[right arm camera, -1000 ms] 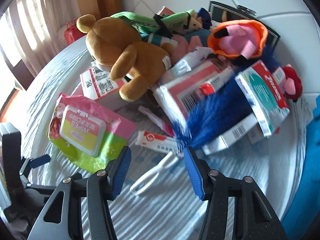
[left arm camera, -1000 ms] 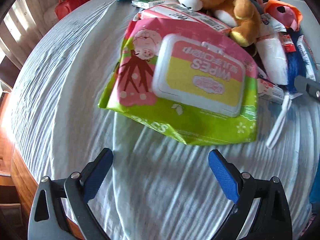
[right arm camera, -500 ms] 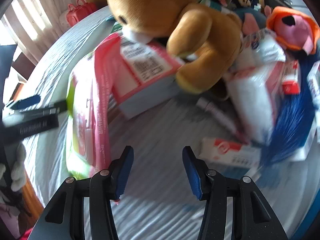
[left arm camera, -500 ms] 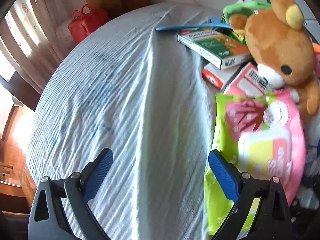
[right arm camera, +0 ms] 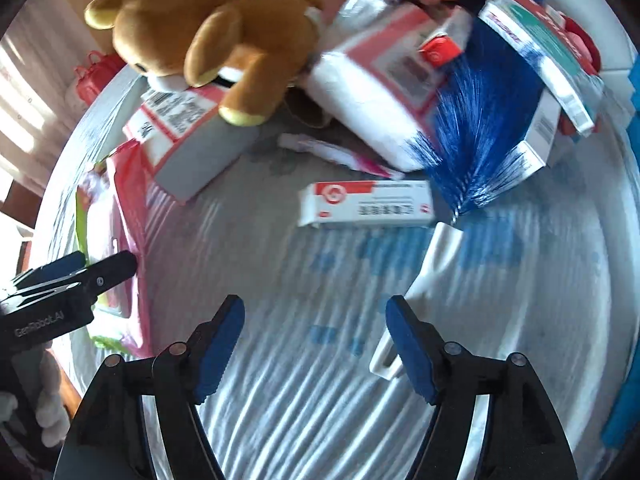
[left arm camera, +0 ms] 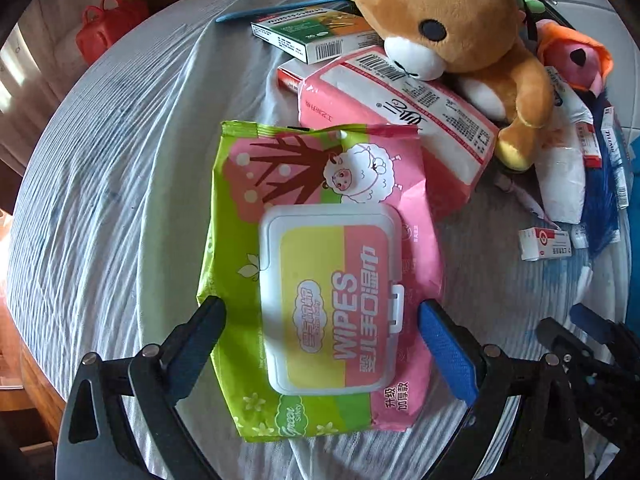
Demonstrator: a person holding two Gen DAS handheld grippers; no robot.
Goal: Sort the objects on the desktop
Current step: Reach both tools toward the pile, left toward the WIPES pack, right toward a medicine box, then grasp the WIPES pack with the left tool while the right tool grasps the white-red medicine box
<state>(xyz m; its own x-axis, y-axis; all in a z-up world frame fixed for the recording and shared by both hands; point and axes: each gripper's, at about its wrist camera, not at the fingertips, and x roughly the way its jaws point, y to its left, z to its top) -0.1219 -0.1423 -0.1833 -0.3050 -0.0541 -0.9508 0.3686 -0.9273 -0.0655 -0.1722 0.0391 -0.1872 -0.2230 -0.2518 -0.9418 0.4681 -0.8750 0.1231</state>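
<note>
Left gripper [left arm camera: 320, 324] stood wide, and we saw its fingers [left arm camera: 446, 350] straddling the wipes pack [left arm camera: 320, 264], one on each side of the white flip lid; whether the pads touched the pack we could not tell. We logged the pack lying flat on the counter [left arm camera: 120, 168], which was covered by a striped cloth, with its far end tucked just under a pink tissue packet [left arm camera: 404, 108]. We noted a brown teddy bear [left arm camera: 452, 28] lying face down across that packet, a green box [left arm camera: 316, 34] just behind it, and an orange and pink plush [left arm camera: 576, 56] near the right edge.

Right gripper [right arm camera: 316, 340] was also wide and held nothing, hovering over bare cloth. We marked the white handle of a blue brush [right arm camera: 472, 152] just beside its right finger [right arm camera: 412, 344], contact unclear. A white and red carton [right arm camera: 366, 204] lay flat ahead of the gripper, near the bristles, with a small pink tube [right arm camera: 340, 154] beyond it. We saw the left gripper at the left edge of the right wrist view, against the pack's side
</note>
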